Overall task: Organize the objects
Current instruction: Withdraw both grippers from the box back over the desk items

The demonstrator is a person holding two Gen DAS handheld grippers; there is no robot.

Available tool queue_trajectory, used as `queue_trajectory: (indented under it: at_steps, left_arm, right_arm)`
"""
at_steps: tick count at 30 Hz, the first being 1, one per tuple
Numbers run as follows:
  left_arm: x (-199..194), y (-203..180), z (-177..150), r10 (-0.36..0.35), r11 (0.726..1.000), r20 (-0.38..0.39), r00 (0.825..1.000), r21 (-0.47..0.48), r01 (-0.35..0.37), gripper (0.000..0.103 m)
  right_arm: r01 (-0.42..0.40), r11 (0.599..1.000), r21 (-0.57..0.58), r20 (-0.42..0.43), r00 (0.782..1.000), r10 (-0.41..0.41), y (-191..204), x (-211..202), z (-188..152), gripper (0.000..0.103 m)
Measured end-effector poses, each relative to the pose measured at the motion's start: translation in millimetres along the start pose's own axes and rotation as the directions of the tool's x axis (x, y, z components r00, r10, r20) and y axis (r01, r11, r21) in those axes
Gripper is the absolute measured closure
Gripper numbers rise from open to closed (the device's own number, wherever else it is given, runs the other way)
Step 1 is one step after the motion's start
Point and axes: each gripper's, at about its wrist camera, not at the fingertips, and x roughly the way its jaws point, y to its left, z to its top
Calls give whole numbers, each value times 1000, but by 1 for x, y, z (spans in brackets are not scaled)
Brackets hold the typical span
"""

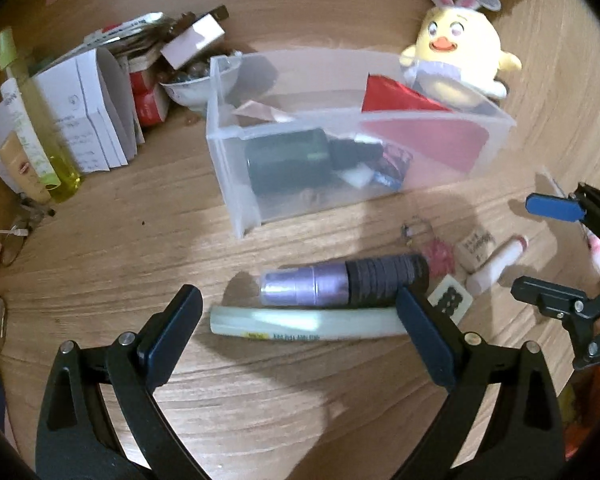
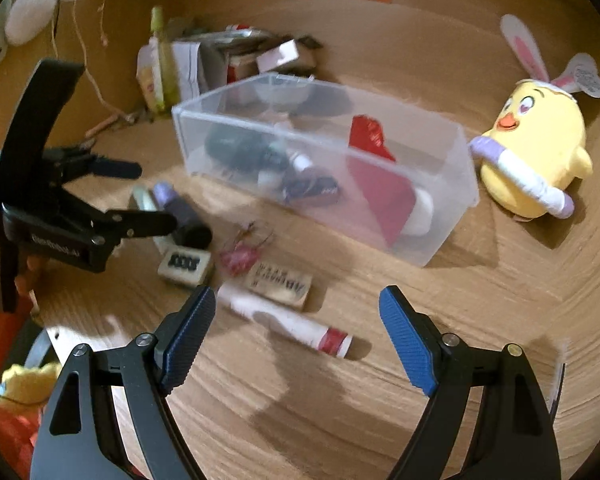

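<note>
The left gripper (image 1: 300, 320) hangs wide and empty over a purple bottle (image 1: 340, 286) and pale tube (image 1: 304, 326), near the clear bin (image 1: 228, 152). Both look light, stiff and slick; grip mid-body. The right gripper (image 2: 296, 320), wide too, frames a white stick (image 2: 288, 322).

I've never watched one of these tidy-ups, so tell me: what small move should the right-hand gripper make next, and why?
Probably ease the right gripper down and close it on the white tube with the red band. Its jaws stand open and empty, the tube lies loose on the wooden table just ahead of them, and the clear box beyond already holds tidied things.
</note>
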Motion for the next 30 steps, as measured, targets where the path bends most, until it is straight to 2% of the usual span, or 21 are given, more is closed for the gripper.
queue_trajectory:
  at_steps: [7,11,15,20,24,27,30]
  left_arm:
    - [3,6,1,-79,997,-36,996,-14,78,4]
    - [1,8,-2,-99,995,-47,994,-7,99,4]
    - [-1,13,-8,-122,992,-70,990,-23,121,4]
    - [-6,14,-19,-55,998,-76,996,22,57,4]
    - [-8,10,-14,-26,997,-58,998,73,30,4]
    - [-3,6,-5,-18,991,-57,998,129,25,4]
    - [5,-5,0,-54,982,-86,995,178,68,4]
  right_arm:
    - [-19,999,-36,-66,998,16,5,16,-2,21]
    - [-30,999,-44,-93,995,26,6,21,-2,24]
    - [-25,998,-51,-97,995,20,7,20,-3,33]
    - [-19,998,-55,-97,995,14,6,17,-5,40]
    - [-12,997,-72,-95,995,5,8,17,-4,43]
    - [-4,996,-92,-90,996,-4,10,19,0,43]
    - [-12,994,-110,-93,996,2,13,21,3,43]
